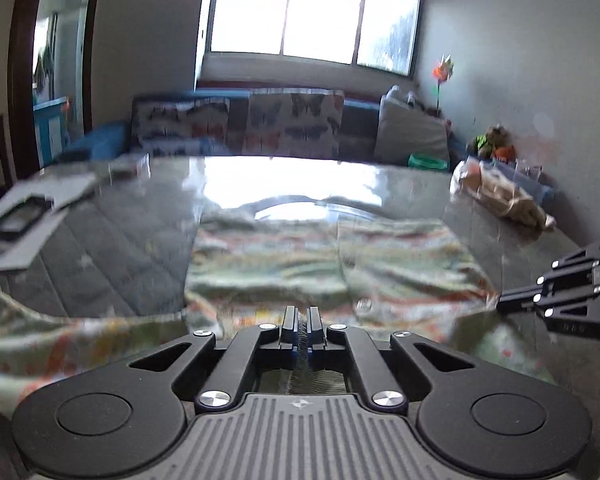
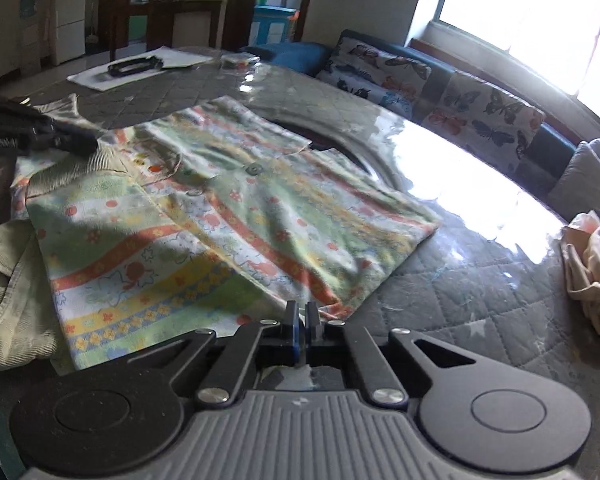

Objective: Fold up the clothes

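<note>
I see a table (image 2: pixel 480 304) covered with a grey quilted cloth under a glossy clear sheet that reflects the window (image 1: pixel 312 8). Near its far left corner lies a white sheet of paper (image 2: pixel 140 68) with a black device (image 2: pixel 134 65) on top. At the right edge sits a crumpled beige bag (image 1: pixel 504 200). Beyond the far edge runs a blue sofa (image 2: pixel 296 56) with butterfly-print cushions (image 1: pixel 294 124) and a grey pillow (image 1: pixel 414 130).

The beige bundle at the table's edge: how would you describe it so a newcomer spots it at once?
Start from the grey quilted table under its glossy clear cover. Follow it to the side far from the striped, patterned shirt, near the butterfly-print sofa cushions. There lies the beige bundle, crumpled, plain and pale, unlike the flat, colourful shirt.
</note>
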The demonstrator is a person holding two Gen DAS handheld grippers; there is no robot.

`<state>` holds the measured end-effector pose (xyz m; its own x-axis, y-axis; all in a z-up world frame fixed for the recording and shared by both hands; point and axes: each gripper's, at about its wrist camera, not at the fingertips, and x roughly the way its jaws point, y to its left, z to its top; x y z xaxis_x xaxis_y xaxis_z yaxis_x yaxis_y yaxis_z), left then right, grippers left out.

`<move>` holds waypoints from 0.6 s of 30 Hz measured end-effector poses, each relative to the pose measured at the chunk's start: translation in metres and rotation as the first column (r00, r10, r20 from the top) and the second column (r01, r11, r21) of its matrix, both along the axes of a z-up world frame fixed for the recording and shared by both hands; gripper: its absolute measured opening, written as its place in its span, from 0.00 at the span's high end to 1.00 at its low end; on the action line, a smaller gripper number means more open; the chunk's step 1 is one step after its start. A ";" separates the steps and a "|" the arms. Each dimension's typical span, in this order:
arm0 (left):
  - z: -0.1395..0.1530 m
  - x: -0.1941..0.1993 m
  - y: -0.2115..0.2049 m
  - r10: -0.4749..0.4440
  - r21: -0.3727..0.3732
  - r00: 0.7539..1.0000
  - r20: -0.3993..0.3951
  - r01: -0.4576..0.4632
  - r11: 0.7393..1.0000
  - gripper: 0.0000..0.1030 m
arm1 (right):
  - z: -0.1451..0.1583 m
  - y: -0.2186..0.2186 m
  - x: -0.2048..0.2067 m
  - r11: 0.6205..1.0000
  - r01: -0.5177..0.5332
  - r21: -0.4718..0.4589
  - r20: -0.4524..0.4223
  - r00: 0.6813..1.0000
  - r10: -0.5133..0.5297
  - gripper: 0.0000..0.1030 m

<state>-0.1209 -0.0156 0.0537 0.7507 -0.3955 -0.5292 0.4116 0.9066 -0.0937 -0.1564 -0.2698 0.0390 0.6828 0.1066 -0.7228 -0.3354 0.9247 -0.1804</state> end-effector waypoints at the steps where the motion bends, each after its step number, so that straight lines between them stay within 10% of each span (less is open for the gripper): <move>1: 0.003 0.000 -0.002 0.002 0.001 1.000 0.021 -0.002 1.000 0.96 | 0.000 -0.001 -0.001 1.000 0.006 -0.002 0.003 1.000 -0.006 0.99; 18: -0.024 -0.010 0.002 0.043 0.133 0.998 -0.054 -0.035 0.990 0.85 | 0.002 0.015 -0.018 0.996 -0.013 0.088 -0.003 1.000 0.014 0.78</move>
